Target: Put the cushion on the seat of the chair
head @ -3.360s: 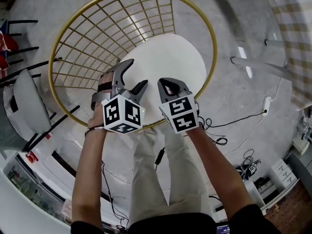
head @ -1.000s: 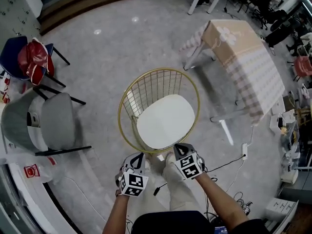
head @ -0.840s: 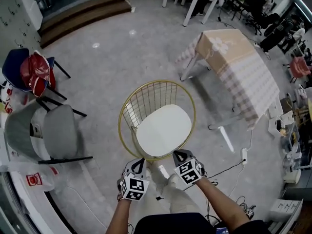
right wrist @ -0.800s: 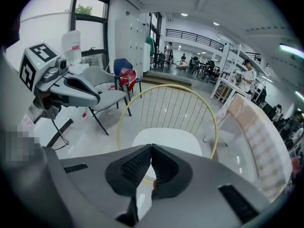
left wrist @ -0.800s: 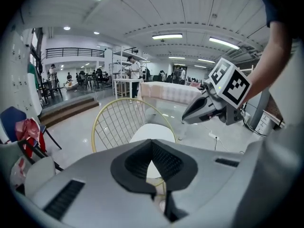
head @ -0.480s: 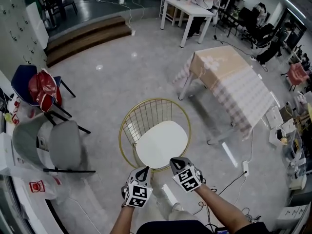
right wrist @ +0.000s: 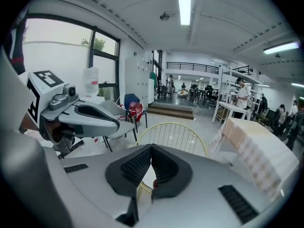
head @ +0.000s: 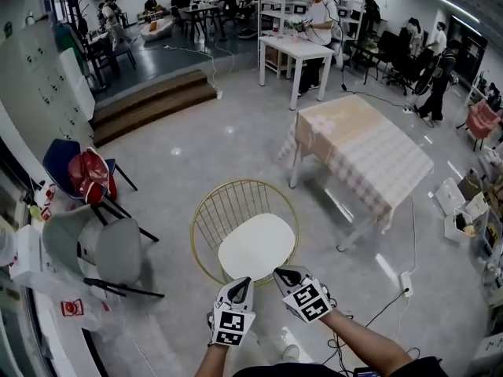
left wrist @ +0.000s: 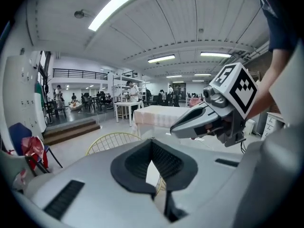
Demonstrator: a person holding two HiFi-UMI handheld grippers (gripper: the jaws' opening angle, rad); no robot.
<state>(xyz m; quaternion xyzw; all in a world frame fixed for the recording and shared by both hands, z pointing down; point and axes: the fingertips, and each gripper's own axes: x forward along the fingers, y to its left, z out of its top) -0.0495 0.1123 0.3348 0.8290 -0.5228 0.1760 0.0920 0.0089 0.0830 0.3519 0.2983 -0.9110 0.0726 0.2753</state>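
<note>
The white cushion (head: 255, 247) lies flat on the seat of the round gold-wire chair (head: 229, 210), in the lower middle of the head view. Both grippers are held side by side in front of the chair, nearer to me than the seat and apart from it. My left gripper (head: 240, 287) is shut with nothing in it. Just to its right, my right gripper (head: 287, 276) is also shut and empty. In the left gripper view the pads (left wrist: 164, 161) meet above the chair's rim (left wrist: 111, 137). The right gripper view looks over the chair's wire back (right wrist: 172, 133).
A table with a checked cloth (head: 368, 154) stands right of the chair. To the left are a grey chair (head: 106, 250) and a blue chair with a red bag (head: 88, 176). Wooden steps (head: 153, 100) and people at white tables are at the back. Cables (head: 393, 293) cross the floor at right.
Both grippers have risen and drawn back from the chair, still shut and empty. The view has lifted, so the chair looks smaller and more of the room shows. The cushion stays on the seat.
</note>
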